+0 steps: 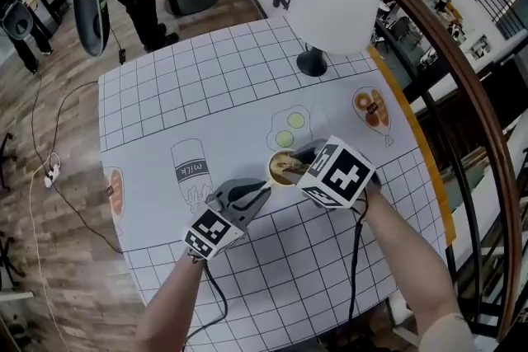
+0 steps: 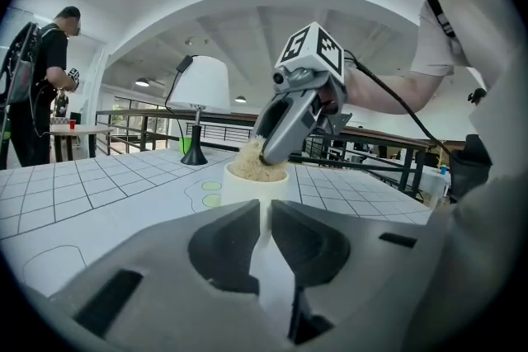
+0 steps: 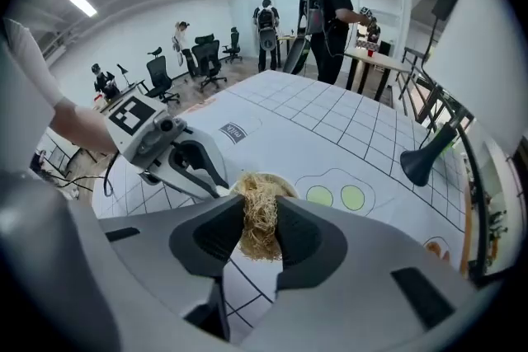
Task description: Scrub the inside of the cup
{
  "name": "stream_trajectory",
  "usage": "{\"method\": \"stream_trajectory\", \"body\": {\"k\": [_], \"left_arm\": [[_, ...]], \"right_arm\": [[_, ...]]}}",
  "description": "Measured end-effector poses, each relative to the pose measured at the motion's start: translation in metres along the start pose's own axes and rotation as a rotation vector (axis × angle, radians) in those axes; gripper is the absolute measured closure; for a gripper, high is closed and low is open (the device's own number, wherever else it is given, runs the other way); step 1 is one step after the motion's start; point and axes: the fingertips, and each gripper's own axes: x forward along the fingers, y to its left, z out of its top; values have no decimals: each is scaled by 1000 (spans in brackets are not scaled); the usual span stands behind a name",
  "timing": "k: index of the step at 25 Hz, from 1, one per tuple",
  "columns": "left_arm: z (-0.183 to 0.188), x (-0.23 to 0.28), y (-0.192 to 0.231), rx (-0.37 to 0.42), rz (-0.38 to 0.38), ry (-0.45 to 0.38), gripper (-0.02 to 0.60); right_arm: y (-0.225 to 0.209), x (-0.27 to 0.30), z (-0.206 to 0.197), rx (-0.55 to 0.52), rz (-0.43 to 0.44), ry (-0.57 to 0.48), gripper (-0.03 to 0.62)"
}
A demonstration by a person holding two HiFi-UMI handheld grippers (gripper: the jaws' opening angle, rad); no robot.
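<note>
Right gripper view: right tongs [image 3: 261,239] pinching scrubber [image 3: 260,214], angled down at cup [image 2: 247,187] mouth just below; left tongs [image 2: 262,231] narrow, clamped on cup.

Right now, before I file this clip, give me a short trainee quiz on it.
1. True or false: the right gripper is empty.
2. The left gripper is clamped on: A the cup, B the lamp, C nothing?
3. Fill in: the scrubber sits in the mouth of the ____.
Key: 1 false, it grips the scrubber; 2 A; 3 cup.
</note>
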Motion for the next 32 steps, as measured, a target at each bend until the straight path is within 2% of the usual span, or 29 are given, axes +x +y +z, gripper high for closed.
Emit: {"method": "stream_trajectory", "body": {"k": [6, 11, 14, 16, 18, 21, 23, 25, 28, 30, 32], "left_arm": [[3, 1, -1, 8, -16, -22, 528], [-1, -1, -6, 1, -9, -14, 528], [-2, 0, -8, 9, -8, -9, 528], [-2, -1, -7, 16, -2, -5, 528], [-1, -2, -7, 30, -4, -4, 528], [0, -2, -7, 33, -23, -11, 529], [0, -2, -7, 19, -30, -14, 529], [-1, -3, -7, 12, -28, -14, 529], [1, 0, -7, 28, -12, 0, 529], [3, 2, -9, 47, 8, 23, 531], [2, 1, -9, 34, 25, 40, 529]], "right_arm": [[-1, 31, -10, -54, -17, 105, 488], [13, 21, -12, -19, 136, 106, 493], [17, 2, -8, 4, 164, 47, 493], [17, -10, -1, -17, 134, 16, 493], [13, -18, 4, -71, 66, 22, 493], [7, -12, 4, -177, -41, 86, 491], [8, 2, -1, -234, -74, 139, 490], [9, 19, -9, -248, -82, 173, 490], [5, 32, -16, -178, -36, 160, 491], [5, 31, -18, -119, 25, 159, 494], [9, 29, -18, -76, 98, 158, 496]]}}
